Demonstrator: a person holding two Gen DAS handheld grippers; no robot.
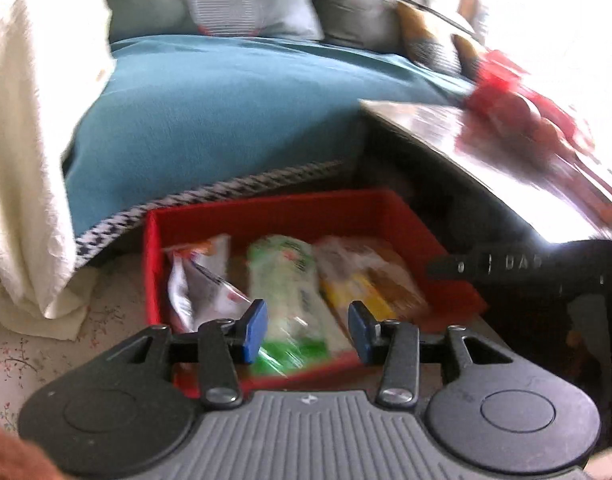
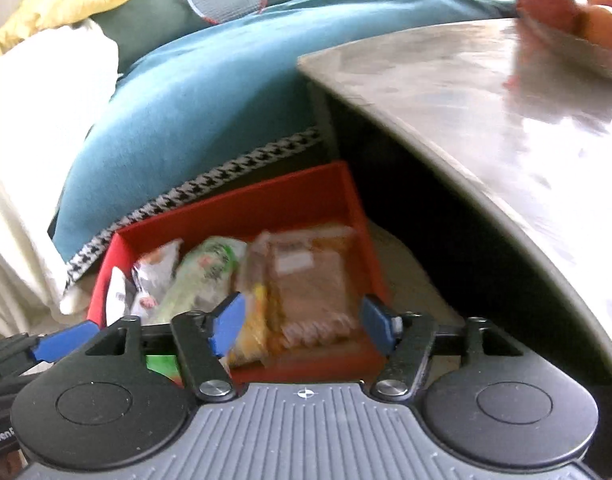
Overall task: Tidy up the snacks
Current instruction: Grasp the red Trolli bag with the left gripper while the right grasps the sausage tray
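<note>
Left wrist view: the left gripper (image 1: 305, 330) is held with jaws released, empty, above a green-and-white plastic snack packet (image 1: 288, 300) lying in a red rectangular cardboard box (image 1: 266, 210) on the floor. The right gripper (image 2: 304, 330), jaws also released, is poised over a brown biscuit packet (image 2: 310, 296). Packets are best laid side by side, flat.
</note>
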